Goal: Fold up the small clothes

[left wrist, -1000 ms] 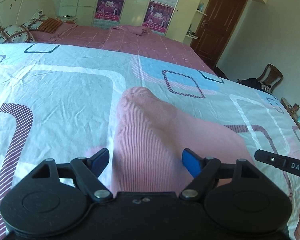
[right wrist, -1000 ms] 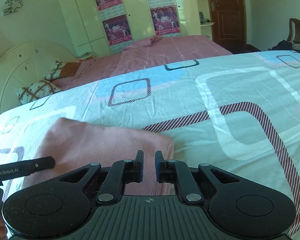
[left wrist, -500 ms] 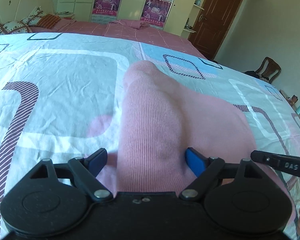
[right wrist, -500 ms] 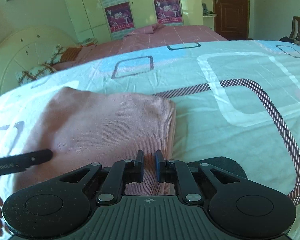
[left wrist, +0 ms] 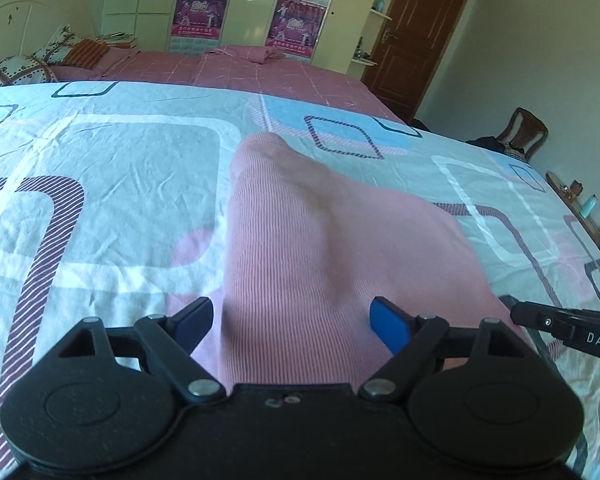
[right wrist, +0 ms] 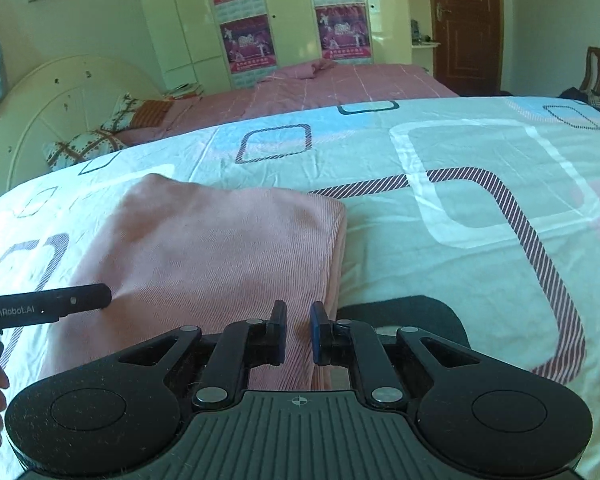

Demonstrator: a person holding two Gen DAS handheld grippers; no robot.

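Note:
A pink ribbed garment point(left wrist: 320, 248) lies folded on the patterned bedsheet point(left wrist: 100, 168); it also shows in the right wrist view point(right wrist: 212, 252). My left gripper point(left wrist: 290, 320) is open, its blue-padded fingers spread over the garment's near left edge. My right gripper point(right wrist: 298, 330) has its jaws nearly together with a narrow gap, just above the garment's near right edge; no cloth shows between them. Each gripper's side pokes into the other's view.
The sheet point(right wrist: 480, 200) stretches wide to the right. A second bed with a pink cover point(left wrist: 236, 72) and pillows point(right wrist: 88, 144) lies behind. A wardrobe with posters point(right wrist: 292, 20), a door point(left wrist: 420, 32) and a chair point(left wrist: 528, 132) stand beyond.
Both grippers have moved along the near edge of the garment and tilted a little. The garment lies flatter. The jaw openings have not changed.

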